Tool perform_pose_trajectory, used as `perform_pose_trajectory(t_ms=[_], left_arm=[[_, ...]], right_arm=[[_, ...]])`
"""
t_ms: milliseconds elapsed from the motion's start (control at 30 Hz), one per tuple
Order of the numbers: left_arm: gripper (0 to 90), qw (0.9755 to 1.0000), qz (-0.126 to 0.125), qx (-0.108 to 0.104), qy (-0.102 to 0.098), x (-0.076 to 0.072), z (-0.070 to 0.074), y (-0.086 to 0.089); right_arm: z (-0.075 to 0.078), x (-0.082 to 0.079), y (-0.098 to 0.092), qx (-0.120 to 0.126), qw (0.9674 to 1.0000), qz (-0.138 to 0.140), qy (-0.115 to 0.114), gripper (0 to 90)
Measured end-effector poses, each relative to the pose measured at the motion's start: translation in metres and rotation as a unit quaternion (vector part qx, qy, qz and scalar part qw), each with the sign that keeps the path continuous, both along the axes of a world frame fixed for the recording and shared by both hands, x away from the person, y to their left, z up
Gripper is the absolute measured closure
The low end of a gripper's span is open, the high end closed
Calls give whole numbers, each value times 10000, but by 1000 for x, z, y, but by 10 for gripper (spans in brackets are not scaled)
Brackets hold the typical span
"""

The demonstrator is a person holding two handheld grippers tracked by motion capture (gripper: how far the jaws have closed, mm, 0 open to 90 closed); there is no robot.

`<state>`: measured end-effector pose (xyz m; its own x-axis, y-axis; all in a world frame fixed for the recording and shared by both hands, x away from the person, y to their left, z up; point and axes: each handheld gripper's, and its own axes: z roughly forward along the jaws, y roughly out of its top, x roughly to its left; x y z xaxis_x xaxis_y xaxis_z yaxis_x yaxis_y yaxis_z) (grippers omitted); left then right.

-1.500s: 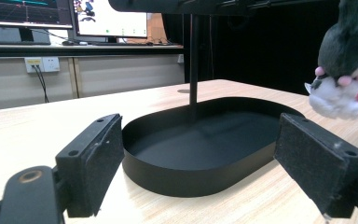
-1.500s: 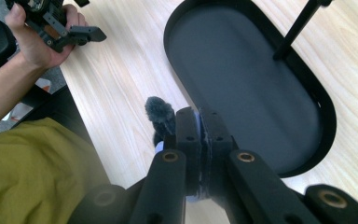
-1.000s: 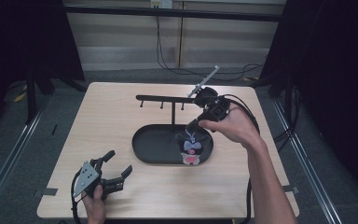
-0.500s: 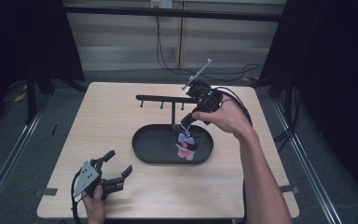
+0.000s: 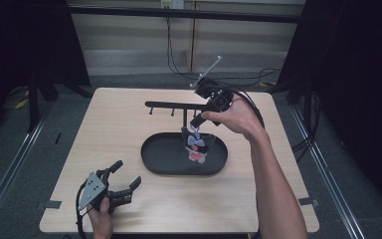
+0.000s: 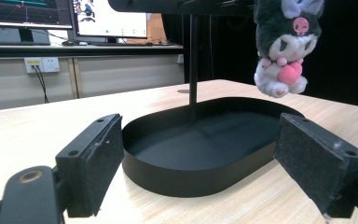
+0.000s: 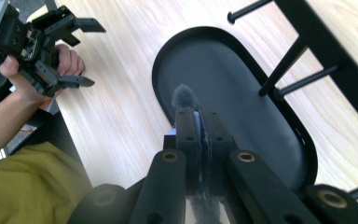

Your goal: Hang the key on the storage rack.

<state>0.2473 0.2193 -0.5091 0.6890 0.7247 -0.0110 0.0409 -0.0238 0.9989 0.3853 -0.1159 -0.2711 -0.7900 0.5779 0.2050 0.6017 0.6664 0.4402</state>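
Hanging head-up from the right gripper (image 5: 197, 123), the plush (image 5: 196, 145) has its long axis running straight up and down, feet toward the tray (image 5: 155, 154) and clear of its floor. In the left gripper view the plush (image 6: 285, 46) shows a dark head, a white body and a pink heart held at its chest, its face turned toward that camera. It dangles over the half of the tray nearer the table's (image 5: 129, 119) right edge, just in front of the rack's (image 5: 171, 105) upright post.

The right gripper is clenched tight on the top of the plush: in the right gripper view its two black jaws stand pressed almost together with a strip of fabric and a tuft of grey fur (image 7: 184, 97) squeezed between them. It points down and toward the table's near edge, its body tilted back toward the far right corner, just beside the right end of the rack's crossbar.

The tray is a black oval sitting at the middle of the table, its long axis running left to right, and the rack's post rises from its far side.

The left gripper (image 5: 124, 179) rests near the table's near left corner, well apart from the tray. Its jaws are spread wide with nothing between them, aimed at the tray.
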Motion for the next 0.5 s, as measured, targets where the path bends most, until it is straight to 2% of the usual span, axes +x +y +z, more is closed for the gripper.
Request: perform_pose_trajectory(t_ms=[33, 267, 300, 500], left_arm=[[155, 10000, 4, -21, -15, 0, 0, 0], [154, 10000, 4, -26, -23, 0, 0, 0], [155, 10000, 10, -70, -16, 0, 0, -1], [154, 10000, -21, -5, -16, 0, 0, 0]], right_arm=[[0, 3, 3, -58, 10000, 21, -18, 875], [-1, 10, 7, -36, 10000, 15, -38, 875], [-1, 13, 7, -42, 9999, -83, -46, 875], [-2, 22, 5, -114, 9997, -200, -7, 875]])
